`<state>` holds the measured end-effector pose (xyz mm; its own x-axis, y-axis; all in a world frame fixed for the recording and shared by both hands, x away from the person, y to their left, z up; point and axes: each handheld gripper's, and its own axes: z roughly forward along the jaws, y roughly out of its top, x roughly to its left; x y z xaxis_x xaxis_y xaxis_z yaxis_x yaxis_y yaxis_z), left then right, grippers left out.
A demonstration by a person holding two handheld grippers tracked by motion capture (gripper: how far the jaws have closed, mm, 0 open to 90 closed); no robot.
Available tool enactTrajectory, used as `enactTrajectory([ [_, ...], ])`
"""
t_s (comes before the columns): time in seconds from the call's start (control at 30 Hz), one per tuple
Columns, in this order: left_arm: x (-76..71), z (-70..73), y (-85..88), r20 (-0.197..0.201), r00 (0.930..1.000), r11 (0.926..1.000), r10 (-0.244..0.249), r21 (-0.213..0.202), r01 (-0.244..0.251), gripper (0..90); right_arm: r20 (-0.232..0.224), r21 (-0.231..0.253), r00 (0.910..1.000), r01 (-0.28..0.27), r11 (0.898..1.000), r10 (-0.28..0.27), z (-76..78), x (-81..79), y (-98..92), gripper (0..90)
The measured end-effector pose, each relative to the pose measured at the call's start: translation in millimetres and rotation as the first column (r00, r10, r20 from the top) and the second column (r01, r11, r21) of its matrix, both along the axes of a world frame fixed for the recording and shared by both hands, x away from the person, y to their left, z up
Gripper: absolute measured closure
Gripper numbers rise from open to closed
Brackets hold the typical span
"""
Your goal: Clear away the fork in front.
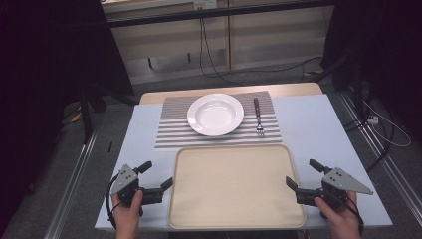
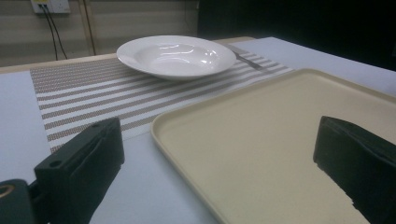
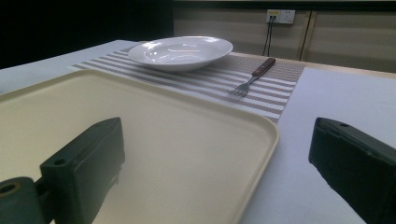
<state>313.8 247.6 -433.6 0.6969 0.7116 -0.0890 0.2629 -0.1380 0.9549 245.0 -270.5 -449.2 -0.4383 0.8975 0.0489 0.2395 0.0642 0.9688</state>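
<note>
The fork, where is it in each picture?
High view: the fork lies upper middle, on the striped mat, right of the white plate.
Left gripper view: far back, a thin slanted bit of it just right of the plate.
Right gripper view: upper middle, right of the plate, its prongs nearest the camera.
Shared landmark: the white plate, with the fork beside it on the mat.
</note>
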Motion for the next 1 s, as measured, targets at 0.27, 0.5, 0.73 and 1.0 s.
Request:
enactTrajectory([
  [0.27, 0.0, 0.0, 0.8, 0.0, 1.0, 1.0, -0.001, 0.002, 0.001, 2.0, -0.011, -0.023, 0.9998, -0.016, 1.0, 0.016, 0.5, 2.9, 2.8, 3.3],
  [0.5, -0.5, 0.9, 1.8, 0.006, 1.0, 1.0, -0.004, -0.002, 0.004, 2.0, -0.006, -0.055, 0.9999, 0.015, 0.998, -0.015, 10.2, 17.7, 1.4, 3.3],
  [0.73, 0.6, 0.6, 4.2, -0.003, 1.0, 1.0, 0.002, -0.007, -0.002, 2.0, -0.003, -0.079, 0.9995, 0.03, 0.996, -0.03, 17.3, 45.8, 2.0, 3.6],
  [1.0, 2.0, -0.7, 3.5, -0.012, 0.9999, 1.0, -0.002, -0.003, 0.002, 2.0, -0.017, -0.088, 0.9993, 0.03, 0.996, -0.032, 24.8, 82.4, 8.5, 3.7],
])
